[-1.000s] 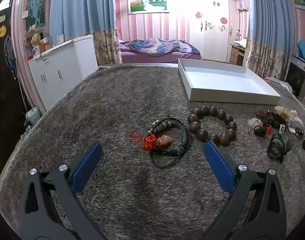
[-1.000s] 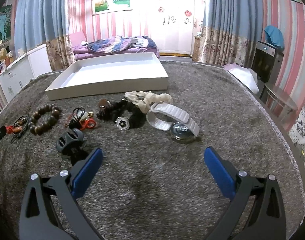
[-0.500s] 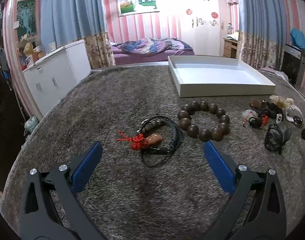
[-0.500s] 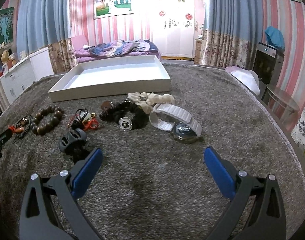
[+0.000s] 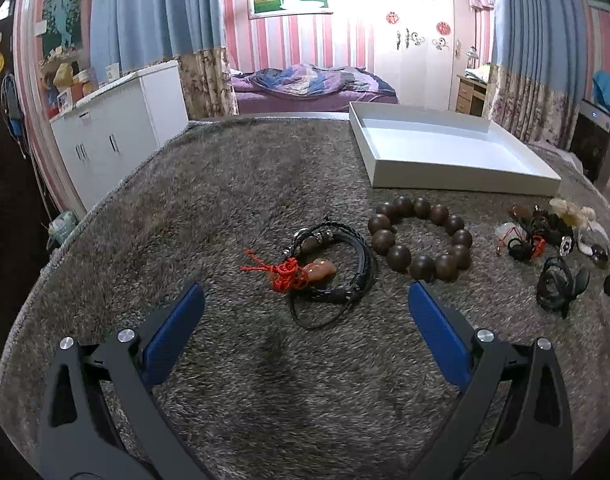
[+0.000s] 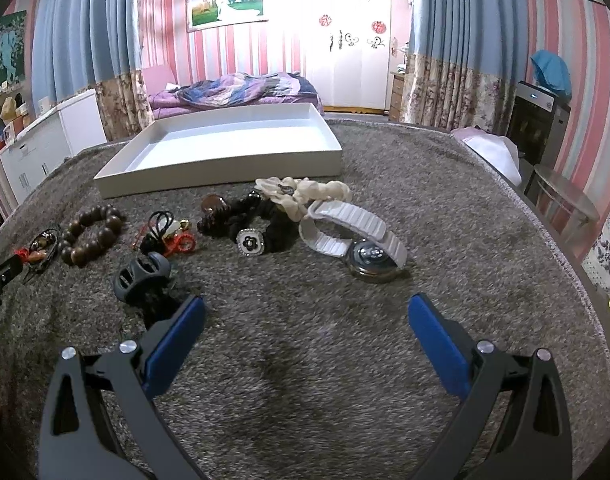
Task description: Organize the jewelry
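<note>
Jewelry lies in a row on a grey shaggy cloth in front of a white tray (image 5: 457,168) (image 6: 225,172). My left gripper (image 5: 305,300) hangs open just short of a black cord bracelet with a red knot (image 5: 325,268). To its right lies a brown bead bracelet (image 5: 421,240) (image 6: 91,234). My right gripper (image 6: 305,312) is open and holds nothing. Ahead of it lie a white-strap watch (image 6: 357,236), a cream scrunchie (image 6: 301,192), a black scrunchie with a flower charm (image 6: 253,228), a red-and-black cord piece (image 6: 165,232) and a dark hair claw (image 6: 141,276).
The cloth's rounded edge drops off at the left (image 5: 65,240) and at the right (image 6: 565,248). A white cabinet (image 5: 113,128) stands off to the left, a bed (image 5: 305,88) behind the tray. The left gripper's tip (image 6: 1,276) shows at the right wrist view's left edge.
The left gripper has tilted and drawn back slightly, so the cord bracelet and beads sit higher between its fingers. The right view rose a little. No item moved.
</note>
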A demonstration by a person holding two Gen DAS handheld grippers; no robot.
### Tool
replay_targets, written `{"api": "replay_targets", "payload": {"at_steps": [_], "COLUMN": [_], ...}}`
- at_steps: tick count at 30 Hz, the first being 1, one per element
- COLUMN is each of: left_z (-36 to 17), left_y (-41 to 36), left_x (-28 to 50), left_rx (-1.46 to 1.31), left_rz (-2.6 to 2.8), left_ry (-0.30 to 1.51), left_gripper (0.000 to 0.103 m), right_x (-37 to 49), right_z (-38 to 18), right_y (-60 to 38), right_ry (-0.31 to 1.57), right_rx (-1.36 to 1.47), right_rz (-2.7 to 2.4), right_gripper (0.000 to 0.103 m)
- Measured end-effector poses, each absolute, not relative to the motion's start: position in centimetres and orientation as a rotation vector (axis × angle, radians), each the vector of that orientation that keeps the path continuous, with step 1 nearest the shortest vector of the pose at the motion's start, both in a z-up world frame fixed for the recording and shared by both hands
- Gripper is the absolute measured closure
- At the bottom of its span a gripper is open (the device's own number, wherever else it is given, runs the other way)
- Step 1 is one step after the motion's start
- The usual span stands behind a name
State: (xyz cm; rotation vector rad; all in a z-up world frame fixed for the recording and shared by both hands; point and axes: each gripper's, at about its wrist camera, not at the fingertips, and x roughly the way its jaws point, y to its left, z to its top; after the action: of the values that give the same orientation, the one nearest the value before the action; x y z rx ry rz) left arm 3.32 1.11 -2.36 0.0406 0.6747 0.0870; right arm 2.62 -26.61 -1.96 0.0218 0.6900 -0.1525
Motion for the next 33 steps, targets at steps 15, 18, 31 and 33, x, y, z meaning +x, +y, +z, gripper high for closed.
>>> {"api": "replay_targets", "payload": {"at_steps": [15,18,31,33], "left_z": [-2.30,-2.29,-2.29,-2.31], "left_y": [0.80,0.73,0.71,0.73], "left_x": [3.29,3.28,3.48,3.56], "left_rx": [0.061,0.064,0.060,0.059], "left_rz": [0.072,0.072,0.074,0.073], "left_ry": [0.674,0.674,0.675,0.677], "left_gripper": [0.003,0.003,0.003,0.003], "right_x": [2.48,2.48,2.49,2.48], "right_z": [-1.89,-1.89,-1.93,-1.93], "right_y": [-26.57,-26.55,-26.55,-26.57], "right_ry": [0.682,0.681,0.685,0.685], "right_rx": [0.019,0.020,0.020,0.019], "right_rz": [-0.159,-0.159,-0.159,-0.160], "right_gripper": [0.002,0.002,0.002,0.002]}}
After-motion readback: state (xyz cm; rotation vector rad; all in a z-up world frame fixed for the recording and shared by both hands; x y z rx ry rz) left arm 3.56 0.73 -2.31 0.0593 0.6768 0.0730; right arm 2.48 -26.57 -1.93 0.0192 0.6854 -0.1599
